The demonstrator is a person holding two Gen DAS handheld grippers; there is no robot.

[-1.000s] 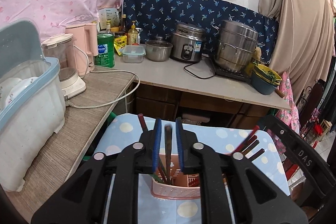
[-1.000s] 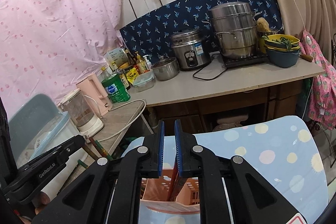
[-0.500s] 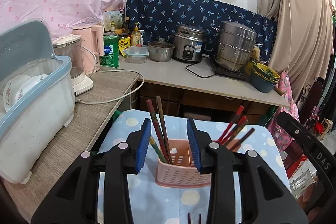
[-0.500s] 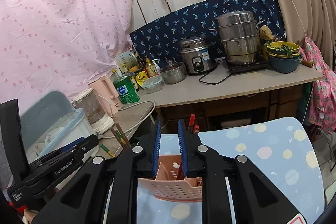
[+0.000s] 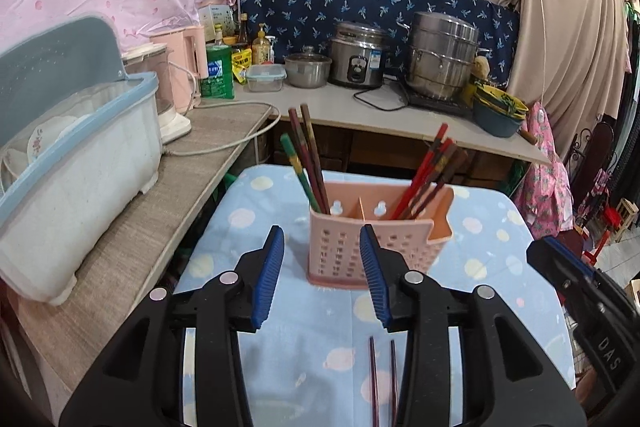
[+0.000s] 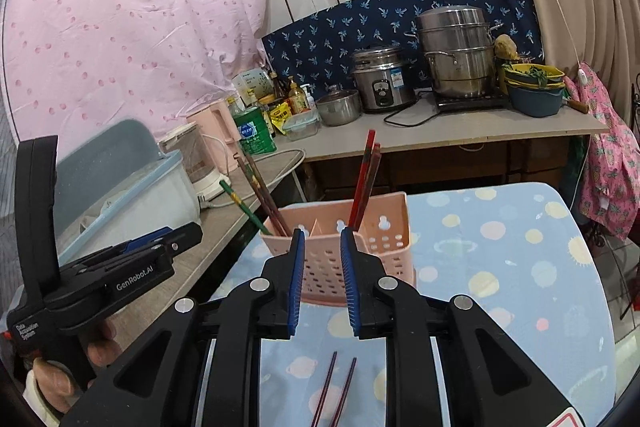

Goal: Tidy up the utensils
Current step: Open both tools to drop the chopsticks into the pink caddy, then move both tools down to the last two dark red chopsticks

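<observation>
A pink perforated utensil holder (image 5: pixel 380 243) (image 6: pixel 360 247) stands on the blue dotted tablecloth (image 5: pixel 500 267). Brown and green chopsticks (image 5: pixel 306 159) lean in its left compartment, red and brown chopsticks (image 5: pixel 432 171) in its right one. Two dark chopsticks (image 5: pixel 382 379) (image 6: pixel 336 391) lie flat on the cloth in front of it. My left gripper (image 5: pixel 322 271) is open and empty, just in front of the holder. My right gripper (image 6: pixel 322 279) is open and empty, also before the holder; it shows at the right edge of the left wrist view (image 5: pixel 576 291).
A white and blue dish bin (image 5: pixel 76 163) with plates sits on the wooden counter (image 5: pixel 132 239) at the left. A blender (image 5: pixel 164 95), pink kettle, bottles, pots and a rice cooker (image 5: pixel 358 55) stand on the back counter. Cloth hangs at the right.
Both grippers opened, let go of chopsticks into the holder and drew back from it. The holder now stands farther ahead of the fingertips, and two chopsticks on the cloth came into view.
</observation>
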